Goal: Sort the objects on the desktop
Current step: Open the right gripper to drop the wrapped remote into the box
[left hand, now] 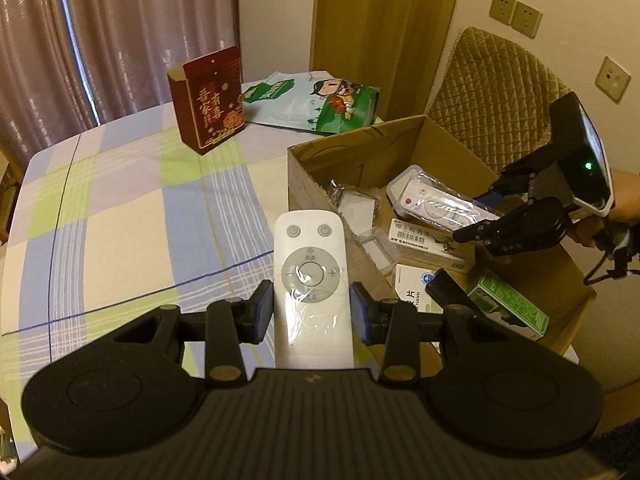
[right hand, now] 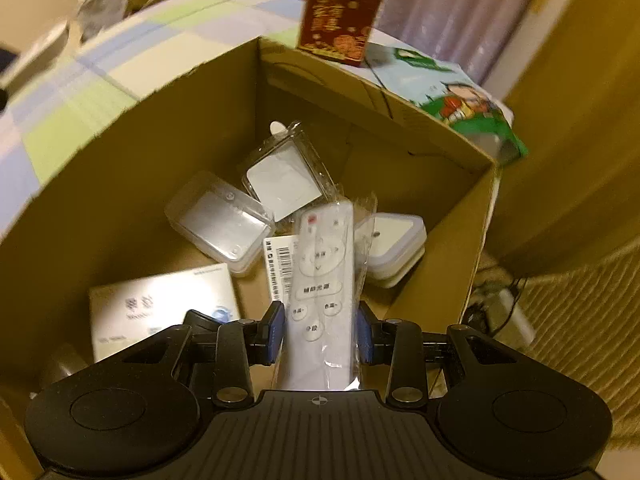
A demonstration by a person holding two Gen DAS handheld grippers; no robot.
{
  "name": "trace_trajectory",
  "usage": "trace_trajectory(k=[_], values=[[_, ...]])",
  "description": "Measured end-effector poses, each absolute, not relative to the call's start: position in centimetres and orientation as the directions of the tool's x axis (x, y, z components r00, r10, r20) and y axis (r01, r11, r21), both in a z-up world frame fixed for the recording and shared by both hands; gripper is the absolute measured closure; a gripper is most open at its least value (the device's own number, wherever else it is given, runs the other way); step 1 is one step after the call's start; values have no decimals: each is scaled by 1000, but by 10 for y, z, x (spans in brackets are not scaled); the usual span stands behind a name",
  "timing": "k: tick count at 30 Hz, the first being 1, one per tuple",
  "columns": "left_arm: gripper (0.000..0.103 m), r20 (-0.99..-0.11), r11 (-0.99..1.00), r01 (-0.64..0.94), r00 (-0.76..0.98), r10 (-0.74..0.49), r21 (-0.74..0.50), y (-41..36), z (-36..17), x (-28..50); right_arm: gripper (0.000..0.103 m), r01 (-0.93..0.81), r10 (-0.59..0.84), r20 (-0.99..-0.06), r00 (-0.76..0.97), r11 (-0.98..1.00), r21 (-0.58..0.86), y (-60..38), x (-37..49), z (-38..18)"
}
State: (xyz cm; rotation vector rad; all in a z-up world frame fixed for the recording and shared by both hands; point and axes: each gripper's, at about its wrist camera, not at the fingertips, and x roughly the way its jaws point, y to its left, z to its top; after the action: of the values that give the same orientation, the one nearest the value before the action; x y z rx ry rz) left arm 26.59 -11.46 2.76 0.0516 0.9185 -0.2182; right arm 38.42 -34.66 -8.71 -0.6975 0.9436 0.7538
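Nearest in the left wrist view, the left gripper point(left hand: 312, 308) has its fingers point(left hand: 262, 308) closed on a white remote point(left hand: 310, 280) with a round dial and 2 small top buttons, gripped at about its middle and held above the checked surface point(left hand: 120, 208), its far end reaching over the near wall of the cardboard box point(left hand: 298, 176). That box sits toward the right edge of the surface, open at the top. Inside lie clear plastic cases point(left hand: 356, 204), a white medicine carton point(left hand: 430, 240), a second carton with blue print point(left hand: 414, 284) and a green carton point(left hand: 508, 304).

At the box's right side, the right gripper point(left hand: 486, 216) points down into it, a person's hand point(left hand: 624, 208) on its handle. Seen from its own camera, the right gripper point(right hand: 320, 330) has its fingers point(right hand: 276, 332) narrowed onto a slimmer remote point(right hand: 322, 280) in a clear wrapper, with a red button at its far end; the remote hangs inside the box above the clear cases point(right hand: 224, 220) and a white case point(right hand: 394, 244). This view is blurred, so whether the remote's tip touches the things under it is not clear.

At the far edge of the surface stands a red box point(left hand: 210, 100) with gold lettering, upright, and just beside it lies a green and white bag point(left hand: 316, 100) with a cartoon figure. A quilted chair point(left hand: 496, 92) stands behind the cardboard box.
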Motion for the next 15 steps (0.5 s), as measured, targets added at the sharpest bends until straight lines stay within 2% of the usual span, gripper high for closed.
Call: trace_trajectory(k=[2,3,4,5,15], values=[[68,-795,978,201,585,-158,-46,-116,27,266,66,-817,234,-888,396,531,-224,-345,384,-90],[68,-796,979,198,585,-155,-45,-116,27,266,60,-820,231,-887,401,522,-234,-345,384,-90],[68,-797,979,197,584,-153,-43,-118,27,266,33,-822,240,-885,400,520,-230,-347,383,-88],[68,-798,979,197,584,-151,-41,-119,27,266,26,-825,256,-880,400,519,-223,-349,381,-86],[68,-802,970,240,571,-175,-40,-141,25,277,24,-828,366,-869,332,554,-83,-377,362,-60]])
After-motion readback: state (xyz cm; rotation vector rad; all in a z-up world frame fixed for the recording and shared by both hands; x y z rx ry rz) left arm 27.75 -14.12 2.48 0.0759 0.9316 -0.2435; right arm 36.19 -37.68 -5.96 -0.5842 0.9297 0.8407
